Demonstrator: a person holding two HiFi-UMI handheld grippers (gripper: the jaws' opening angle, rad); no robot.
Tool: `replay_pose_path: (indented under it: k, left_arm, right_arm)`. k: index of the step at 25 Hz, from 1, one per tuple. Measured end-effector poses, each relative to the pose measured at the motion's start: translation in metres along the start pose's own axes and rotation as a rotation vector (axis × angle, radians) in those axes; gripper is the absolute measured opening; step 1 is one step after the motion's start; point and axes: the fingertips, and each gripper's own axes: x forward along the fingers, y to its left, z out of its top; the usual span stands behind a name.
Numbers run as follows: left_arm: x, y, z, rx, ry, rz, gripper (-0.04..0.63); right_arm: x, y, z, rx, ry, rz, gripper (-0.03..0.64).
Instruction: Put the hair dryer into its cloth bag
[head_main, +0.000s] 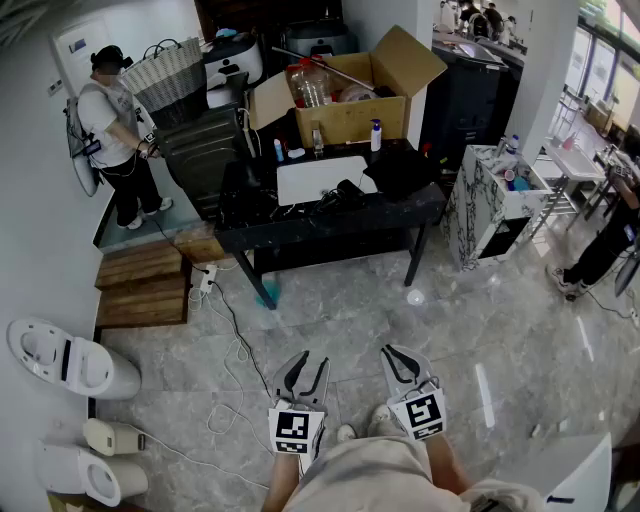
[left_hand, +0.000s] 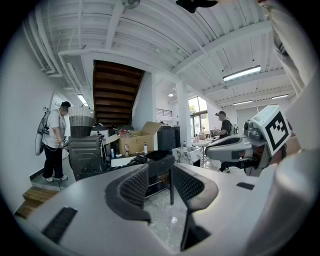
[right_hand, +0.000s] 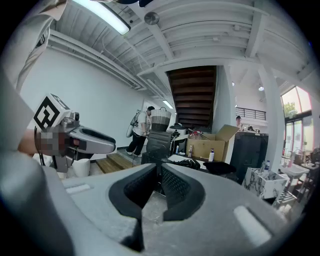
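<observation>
Black dryer (head_main: 347, 190) & bag (head_main: 400, 168): far, indistinct.

My head camera sits high and looks steeply down at the floor (head_main: 470, 300). The left hand-held gripper (head_main: 310, 360) and right hand-held gripper (head_main: 392, 351) are close at the bottom edge, and the desk (head_main: 300, 228) is well off toward the top. Each gripper camera rides just behind its own jaws and looks almost level across the room. Both share that desk and its cardboard box (head_main: 345, 120) with the head view. Each gripper view also catches the other hand-held gripper at its inner edge.
</observation>
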Motion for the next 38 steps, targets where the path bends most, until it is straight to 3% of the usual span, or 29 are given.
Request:
replay_pose_path:
  k: [6,17,38]
  left_arm:
    - [-0.01,0.006,0.003,0.013,-0.019,0.005,0.152]
    - [0.015,0.01,0.01,0.033,-0.027,-0.01,0.152]
    - [0.151,0.031,0.035,0.038,-0.002,0.012,0.152]
  right_arm:
    - [-0.002,0.008,0.011,0.005,-0.022,-0.026,0.014]
    - [0.013,-0.019,0.017,0.069,-0.058,-0.085,0.014]
    - [0.099,-0.134,0.011,0.053,-0.069,-0.052,0.021]
